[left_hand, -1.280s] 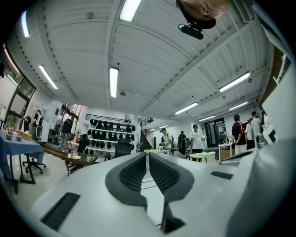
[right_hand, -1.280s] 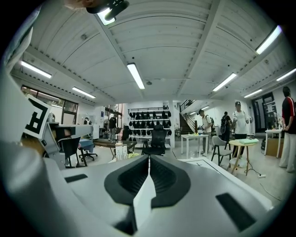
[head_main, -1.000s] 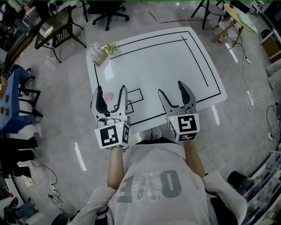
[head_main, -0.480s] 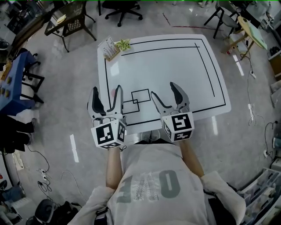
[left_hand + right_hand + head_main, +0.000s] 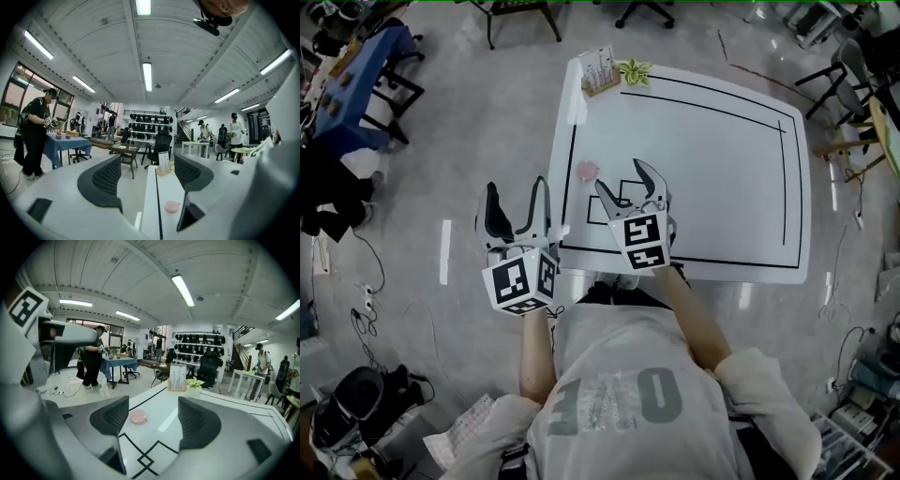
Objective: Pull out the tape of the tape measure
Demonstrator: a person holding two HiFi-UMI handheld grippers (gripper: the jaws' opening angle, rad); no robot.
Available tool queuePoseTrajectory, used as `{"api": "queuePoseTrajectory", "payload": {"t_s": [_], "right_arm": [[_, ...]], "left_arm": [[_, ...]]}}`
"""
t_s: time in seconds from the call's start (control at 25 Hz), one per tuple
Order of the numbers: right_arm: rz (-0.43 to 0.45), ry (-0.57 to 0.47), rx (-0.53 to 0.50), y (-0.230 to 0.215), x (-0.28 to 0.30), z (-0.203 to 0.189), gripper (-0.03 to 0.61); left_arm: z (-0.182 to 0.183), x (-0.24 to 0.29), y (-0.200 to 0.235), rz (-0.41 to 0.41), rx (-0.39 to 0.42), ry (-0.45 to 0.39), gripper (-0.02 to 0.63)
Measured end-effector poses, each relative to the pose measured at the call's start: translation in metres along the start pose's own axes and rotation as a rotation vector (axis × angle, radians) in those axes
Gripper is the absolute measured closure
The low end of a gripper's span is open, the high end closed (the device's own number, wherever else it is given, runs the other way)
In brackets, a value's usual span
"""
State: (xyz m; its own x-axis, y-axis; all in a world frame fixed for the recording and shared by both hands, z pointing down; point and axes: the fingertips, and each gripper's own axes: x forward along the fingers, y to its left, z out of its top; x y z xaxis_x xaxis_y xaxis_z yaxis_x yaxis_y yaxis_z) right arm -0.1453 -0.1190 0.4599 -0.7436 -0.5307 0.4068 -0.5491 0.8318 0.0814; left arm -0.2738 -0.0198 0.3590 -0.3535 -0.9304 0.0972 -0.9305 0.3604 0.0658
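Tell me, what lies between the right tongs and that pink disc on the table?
Between the right tongs and the pink disc lies only bare white table, nothing else, as the right gripper view shows.

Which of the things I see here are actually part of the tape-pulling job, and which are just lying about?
For the job: pink round disc, likely the tape measure; left gripper, jaws just opened wider, empty; right gripper, open, empty.

Just lying about: card stand and small plant at the table's far corner.
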Motion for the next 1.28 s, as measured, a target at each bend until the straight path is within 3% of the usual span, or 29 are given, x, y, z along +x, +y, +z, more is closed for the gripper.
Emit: {"api": "queuePoseTrajectory", "payload": {"t_s": [0.28,0.68,1.0,1.16,1.28], "right_arm": [[0.064,0.192,-0.202,0.033,0.069,-0.052,0.263],[0.076,0.229,-0.186,0.039,0.096,-0.066,0.264],[-0.055,0.250,-0.147,-0.022,0.078,-0.073,0.264],[-0.009,0.222,-0.079,0.002,0.086,-0.062,0.264],[0.029,0.212,-0.099,0.023,0.103,-0.055,0.264]], "left_arm": [[-0.044,-0.015,0.039,0.105,-0.001,0.113,0.282],[-0.086,-0.032,0.067,0.175,-0.046,0.195,0.282],[-0.102,-0.031,0.076,0.192,-0.057,0.222,0.282],[-0.099,-0.027,0.072,0.186,-0.052,0.223,0.282],[-0.101,-0.024,0.069,0.183,-0.041,0.234,0.282]]}}
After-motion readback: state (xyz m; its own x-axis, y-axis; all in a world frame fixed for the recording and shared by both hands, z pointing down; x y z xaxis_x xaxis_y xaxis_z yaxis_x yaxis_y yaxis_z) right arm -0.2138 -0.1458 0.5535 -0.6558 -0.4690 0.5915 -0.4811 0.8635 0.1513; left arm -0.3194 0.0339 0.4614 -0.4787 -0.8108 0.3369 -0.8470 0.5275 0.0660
